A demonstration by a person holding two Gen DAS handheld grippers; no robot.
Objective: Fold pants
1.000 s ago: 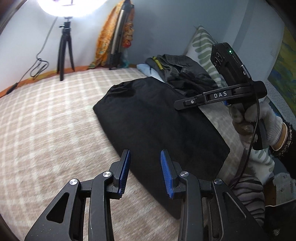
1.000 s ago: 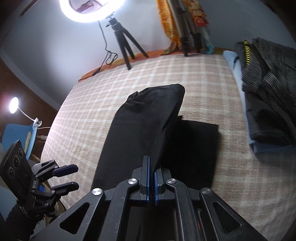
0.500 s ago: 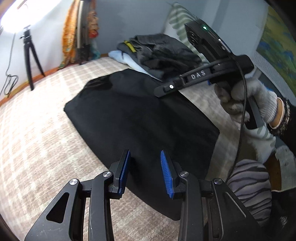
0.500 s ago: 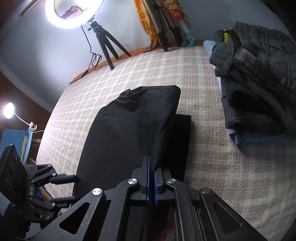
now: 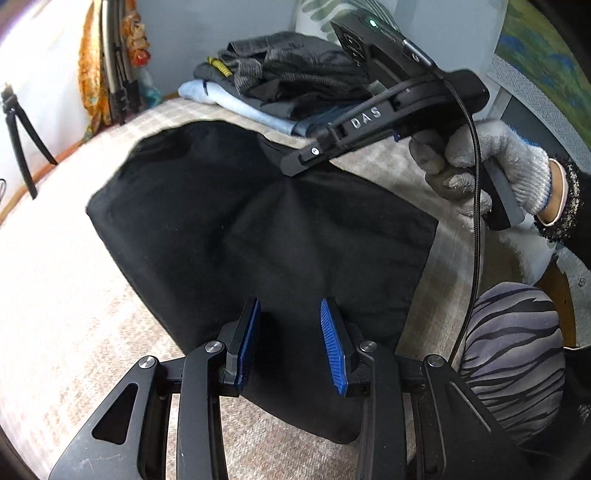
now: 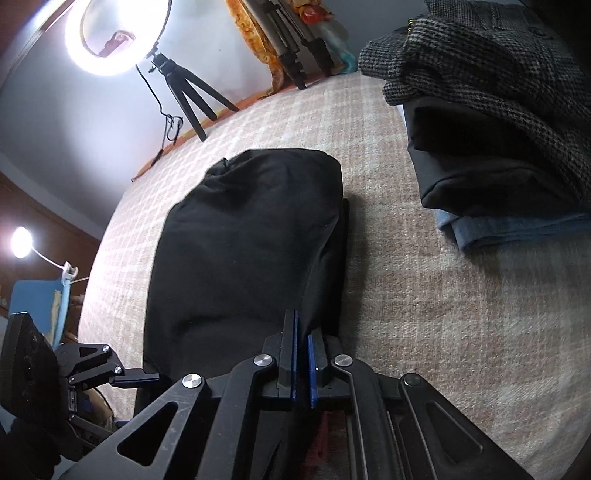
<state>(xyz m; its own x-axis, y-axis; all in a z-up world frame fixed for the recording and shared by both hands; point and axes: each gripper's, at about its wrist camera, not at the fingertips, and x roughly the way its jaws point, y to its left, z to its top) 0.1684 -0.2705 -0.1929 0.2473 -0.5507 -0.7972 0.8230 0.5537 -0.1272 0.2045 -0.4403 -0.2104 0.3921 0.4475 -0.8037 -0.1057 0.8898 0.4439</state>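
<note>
The black pants (image 5: 258,229) lie folded on the beige checked bed cover. My left gripper (image 5: 290,345) is open, its blue pads over the near edge of the pants, holding nothing. My right gripper (image 6: 302,354) is shut on a pinch of the black pants (image 6: 251,236) and lifts that edge, so the cloth tents up. In the left wrist view the right gripper (image 5: 306,162) comes in from the right, held by a gloved hand, its tip on the raised cloth. The left gripper shows in the right wrist view (image 6: 136,377) at the lower left.
A stack of folded clothes (image 5: 280,85) with a grey tweed garment on top (image 6: 487,62) sits at the far right of the bed. A ring light on a tripod (image 6: 118,33) stands at the far edge. A zebra-striped knee (image 5: 513,354) is at the near right.
My right gripper has carried the pinched pants edge toward the clothes stack, narrowing the strip of lower layer showing. My left gripper has moved in over the near edge of the pants.
</note>
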